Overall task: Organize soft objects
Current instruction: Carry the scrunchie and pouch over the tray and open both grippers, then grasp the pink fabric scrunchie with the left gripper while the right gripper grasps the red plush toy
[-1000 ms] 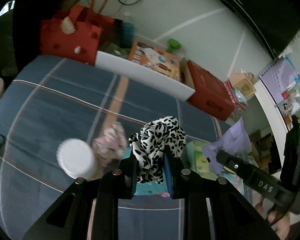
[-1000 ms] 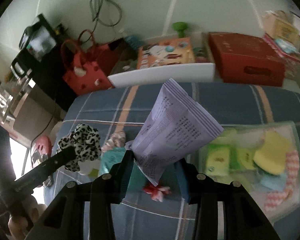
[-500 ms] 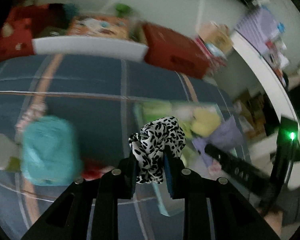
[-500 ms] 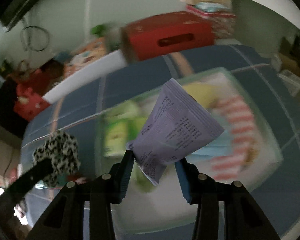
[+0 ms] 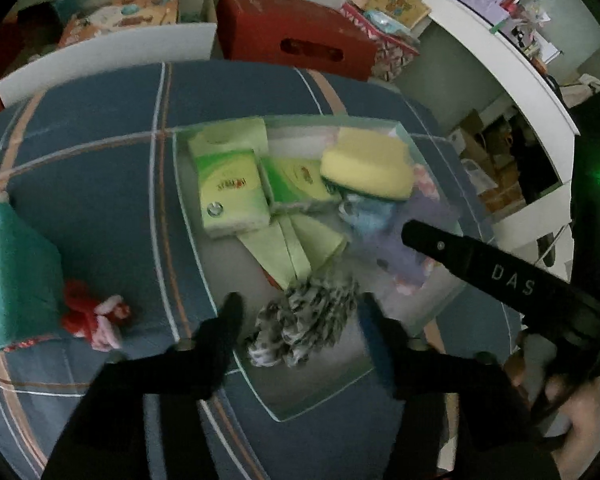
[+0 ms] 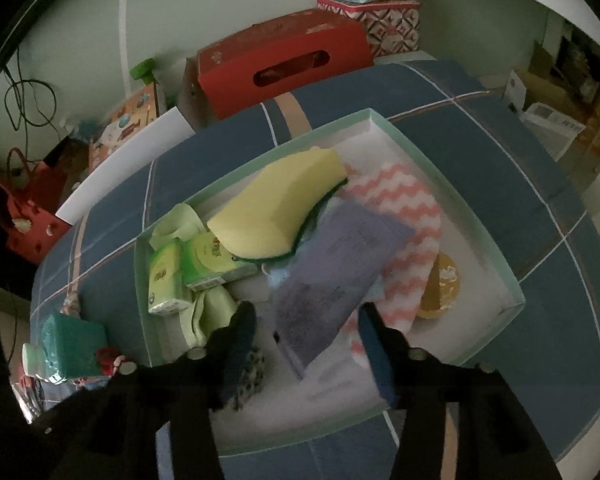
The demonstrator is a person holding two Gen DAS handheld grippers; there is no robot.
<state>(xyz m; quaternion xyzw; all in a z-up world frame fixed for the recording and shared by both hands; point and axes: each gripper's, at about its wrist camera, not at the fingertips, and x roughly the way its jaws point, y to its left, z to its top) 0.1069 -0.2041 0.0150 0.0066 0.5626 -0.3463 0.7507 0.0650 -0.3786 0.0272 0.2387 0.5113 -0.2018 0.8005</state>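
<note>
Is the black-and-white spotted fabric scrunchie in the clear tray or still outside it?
In. The black-and-white spotted fabric scrunchie lies inside the clear plastic tray, between the opening jaws of the left gripper, free of both pads.

Dim room; pale green wall (image 6: 80,40), white desk (image 5: 512,60) at side, red box (image 6: 284,64) behind blue plaid bedcover (image 5: 92,168).

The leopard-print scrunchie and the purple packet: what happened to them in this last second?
Both were carried over the tray and let go. The scrunchie lies between the left gripper's opening jaws, the purple packet between the right gripper's. The tissue packs and yellow sponge stayed put.
</note>
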